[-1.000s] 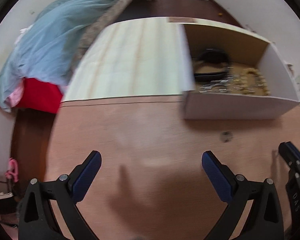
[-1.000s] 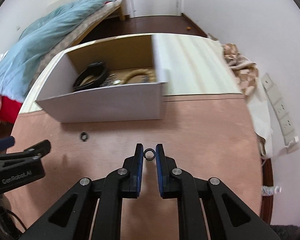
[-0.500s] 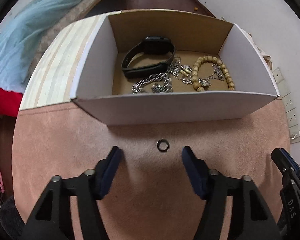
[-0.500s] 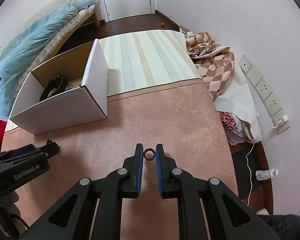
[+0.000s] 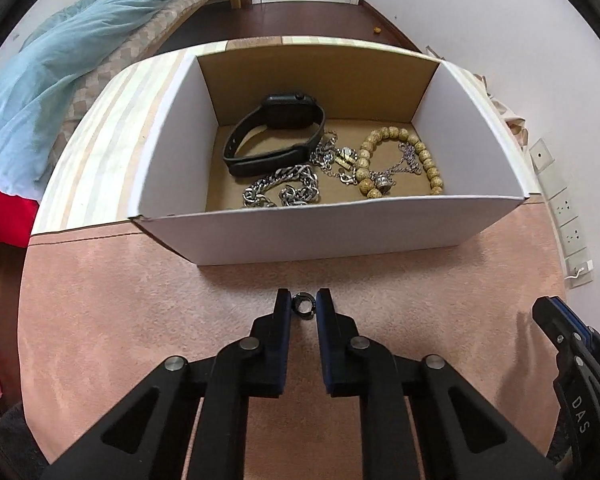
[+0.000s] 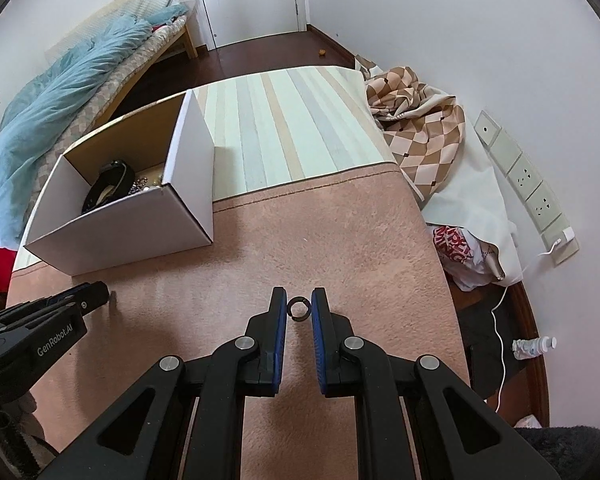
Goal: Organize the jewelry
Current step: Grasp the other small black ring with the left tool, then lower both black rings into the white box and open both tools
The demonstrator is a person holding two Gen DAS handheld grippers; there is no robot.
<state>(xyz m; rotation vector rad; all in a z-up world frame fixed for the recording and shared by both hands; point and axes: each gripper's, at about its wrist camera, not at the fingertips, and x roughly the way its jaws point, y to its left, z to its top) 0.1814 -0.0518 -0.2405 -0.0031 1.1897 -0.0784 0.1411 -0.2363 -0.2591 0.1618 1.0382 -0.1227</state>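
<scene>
My left gripper is shut on a small dark ring just above the pink mat, close in front of the white box. The box holds a black watch, a silver chain, a bead bracelet and a thin necklace. My right gripper is shut on another small dark ring, right of the box over the mat. The left gripper also shows in the right wrist view.
A pink mat covers the near table and a striped cloth the far part. A checked cloth and a bag lie at the right edge. A bed with a blue quilt stands on the left.
My left gripper has closed in on the ring on the mat and shut on it. My right gripper still holds its ring and has barely moved in the last half second.
</scene>
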